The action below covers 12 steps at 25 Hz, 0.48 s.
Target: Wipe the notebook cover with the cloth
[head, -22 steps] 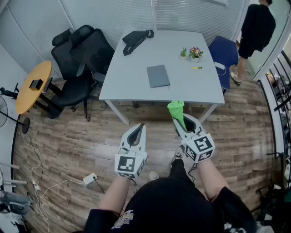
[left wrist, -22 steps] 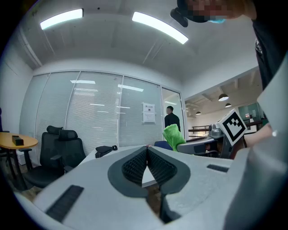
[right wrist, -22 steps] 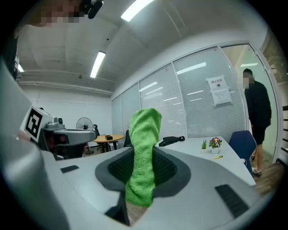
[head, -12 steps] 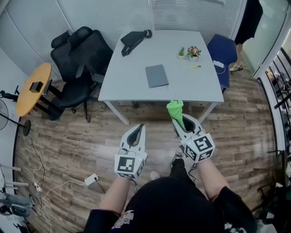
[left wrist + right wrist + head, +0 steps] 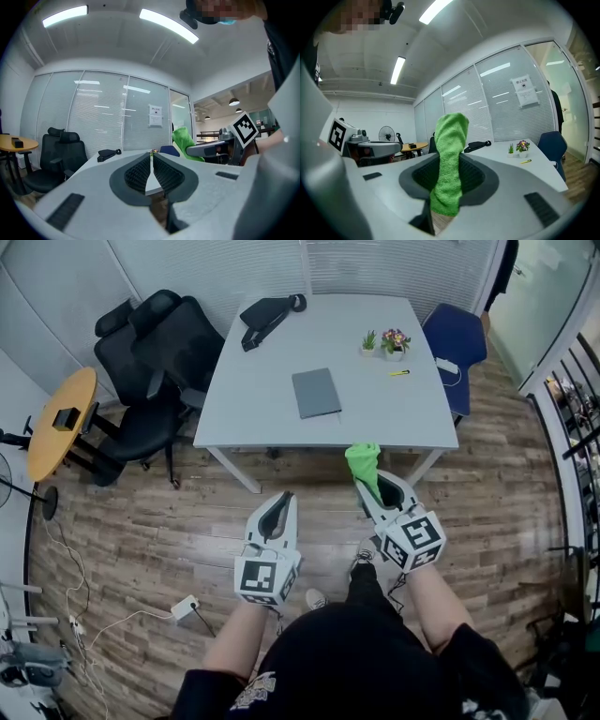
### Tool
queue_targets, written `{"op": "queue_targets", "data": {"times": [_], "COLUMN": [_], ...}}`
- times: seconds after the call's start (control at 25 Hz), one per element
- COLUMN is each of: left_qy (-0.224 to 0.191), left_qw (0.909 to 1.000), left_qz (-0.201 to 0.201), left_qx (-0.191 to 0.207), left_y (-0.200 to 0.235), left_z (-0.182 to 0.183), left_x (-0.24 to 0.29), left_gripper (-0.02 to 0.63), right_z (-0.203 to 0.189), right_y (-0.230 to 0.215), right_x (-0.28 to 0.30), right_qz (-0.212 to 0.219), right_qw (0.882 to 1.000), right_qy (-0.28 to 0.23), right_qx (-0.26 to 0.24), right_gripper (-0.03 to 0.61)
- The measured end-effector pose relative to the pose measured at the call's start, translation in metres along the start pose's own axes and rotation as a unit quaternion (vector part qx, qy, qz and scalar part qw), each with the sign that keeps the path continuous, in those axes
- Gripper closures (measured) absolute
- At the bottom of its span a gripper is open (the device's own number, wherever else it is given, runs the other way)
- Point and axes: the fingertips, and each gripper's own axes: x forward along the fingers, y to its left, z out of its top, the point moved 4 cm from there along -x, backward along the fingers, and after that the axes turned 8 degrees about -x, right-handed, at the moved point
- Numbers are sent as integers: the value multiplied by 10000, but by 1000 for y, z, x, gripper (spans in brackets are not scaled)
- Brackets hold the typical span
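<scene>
A grey notebook (image 5: 316, 392) lies closed in the middle of the white table (image 5: 253, 399). My right gripper (image 5: 372, 486) is shut on a green cloth (image 5: 364, 465), which sticks up out of the jaws (image 5: 449, 159). It hovers over the floor just short of the table's near edge. My left gripper (image 5: 277, 510) is shut with nothing in it, its ribbed pads (image 5: 140, 171) pressed together, and hangs over the floor to the left of the right one.
On the table are a black bag (image 5: 265, 312), two small potted plants (image 5: 384, 341) and a yellow pen (image 5: 400, 372). Black office chairs (image 5: 150, 362) stand at its left, a blue chair (image 5: 456, 334) at its right. A round wooden side table (image 5: 58, 418) stands far left.
The view has drawn slightly nearer to the table. The person at the top right has walked almost out of view. Both grippers keep their states.
</scene>
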Motion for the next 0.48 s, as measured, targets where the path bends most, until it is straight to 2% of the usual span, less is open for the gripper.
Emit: {"op": "queue_targets", "data": {"times": [0.16, 0.24, 0.48], "left_qy": [47, 108, 299], "left_qw": [10000, 9999, 9995], "left_qz": [33, 22, 56], "left_qx": [-27, -34, 49], "left_y": [4, 6, 9], "left_z": [-3, -4, -10], "left_x": [17, 27, 66], "left_gripper": [602, 510, 393], "right_z": [0, 0, 1], "right_y": [-13, -21, -50], "right_x": [13, 20, 47], "right_qz": [55, 97, 210], "right_qw": [10000, 9999, 9997], "right_qy": [23, 46, 102], "right_qx": [22, 36, 65], "right_gripper": [466, 466, 466]}}
